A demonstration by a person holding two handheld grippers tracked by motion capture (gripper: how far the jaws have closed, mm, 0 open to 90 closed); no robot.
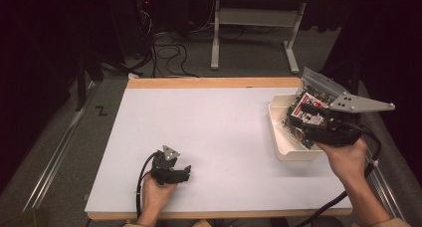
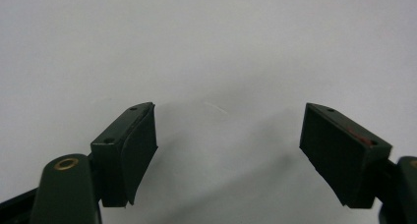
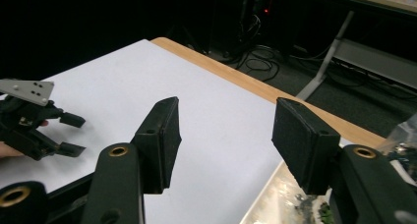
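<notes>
Over the white tray [image 1: 281, 150] at the counter's [image 1: 209, 137] right edge, I hold my right claw [image 3: 223, 135] raised with its jaws spread apart and nothing between them. A clear plastic bag [image 1: 314, 82] of small printed packets stands in that tray, just beyond the claw, its crinkled top poking up above the tray rim. My left claw [image 2: 228, 140] rests low on the bare white counter, well to the left of the tray, also spread wide and empty. My worry is the bag: thin slippery film could slide out of a shallow pinch, or one jaw could snag the tray wall and drag the light tray off the counter's edge. With my left claw so far from the tray, nothing steadies it.
</notes>
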